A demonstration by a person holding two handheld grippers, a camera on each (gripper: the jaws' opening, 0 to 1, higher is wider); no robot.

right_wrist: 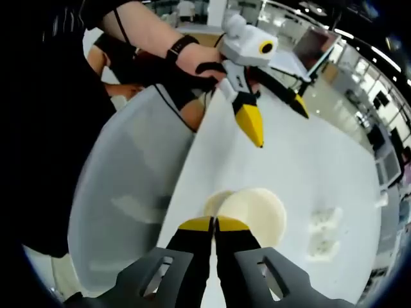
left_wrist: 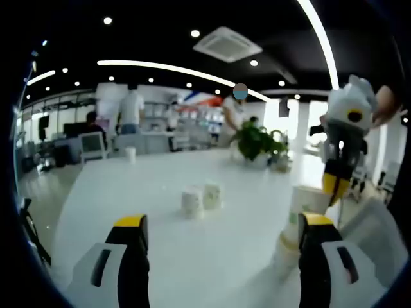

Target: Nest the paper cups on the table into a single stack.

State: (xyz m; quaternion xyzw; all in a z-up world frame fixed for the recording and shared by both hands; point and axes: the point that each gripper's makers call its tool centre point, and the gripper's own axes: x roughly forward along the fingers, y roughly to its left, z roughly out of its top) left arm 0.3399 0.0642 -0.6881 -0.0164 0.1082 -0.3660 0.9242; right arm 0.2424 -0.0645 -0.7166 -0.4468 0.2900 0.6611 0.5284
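A white paper cup (left_wrist: pixel 307 200) hangs just above a stack of cups (left_wrist: pixel 287 247) at the right of the white table (left_wrist: pixel 128 192). My right gripper (left_wrist: pixel 335 191) reaches down from above and pinches the cup's rim. Seen from above, that cup (right_wrist: pixel 257 215) has my right gripper (right_wrist: pixel 215 224) shut on its near rim, and the stack's rim (right_wrist: pixel 214 202) peeks out beside it. My left gripper (left_wrist: pixel 223 224) stands wide open, its right finger beside the stack. Two loose cups (left_wrist: pixel 201 199) stand mid-table, seen again as two loose cups (right_wrist: pixel 324 234). The left gripper (right_wrist: pixel 279 126) shows open.
Another cup (left_wrist: pixel 130 154) stands at the table's far left edge. A potted plant (left_wrist: pixel 257 141) sits at the far end. A person's arm (right_wrist: pixel 154 38) holds the left gripper. A grey chair back (right_wrist: pixel 122 192) stands off the table's near edge. People stand in the background.
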